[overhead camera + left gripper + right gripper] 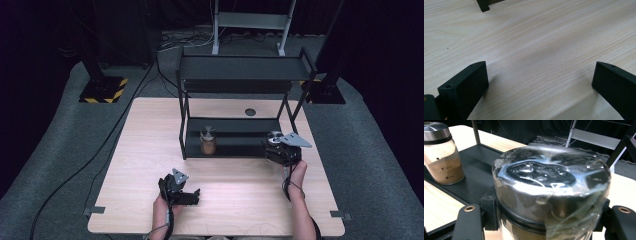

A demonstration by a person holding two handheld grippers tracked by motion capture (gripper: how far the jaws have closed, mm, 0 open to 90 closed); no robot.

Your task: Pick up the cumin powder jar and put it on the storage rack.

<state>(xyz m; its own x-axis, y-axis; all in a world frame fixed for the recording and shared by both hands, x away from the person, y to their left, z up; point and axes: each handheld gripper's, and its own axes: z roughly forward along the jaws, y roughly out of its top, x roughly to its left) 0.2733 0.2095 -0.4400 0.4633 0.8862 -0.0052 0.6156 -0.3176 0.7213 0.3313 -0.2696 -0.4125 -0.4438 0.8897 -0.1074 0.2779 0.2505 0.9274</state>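
Observation:
A glass jar of brown powder (549, 177) with a metal lid under clear film sits between the jaws of my right gripper (546, 210), which is shut on it. In the high view this held jar (274, 137) and the right gripper (280, 150) are at the right end of the lower shelf (235, 131) of a black rack. A second jar of brown powder (207, 141) (441, 157) stands upright on that shelf, to the left. My left gripper (192, 195) (540, 67) rests low over the bare wooden table (536, 37), jaws wide open with nothing between them.
The rack's upper shelf (245, 67) overhangs the lower one, and its posts stand at the corners. One rack foot (483, 6) shows ahead of the left gripper. A round hole (250, 112) lies in the table behind the rack. Cables run across the floor.

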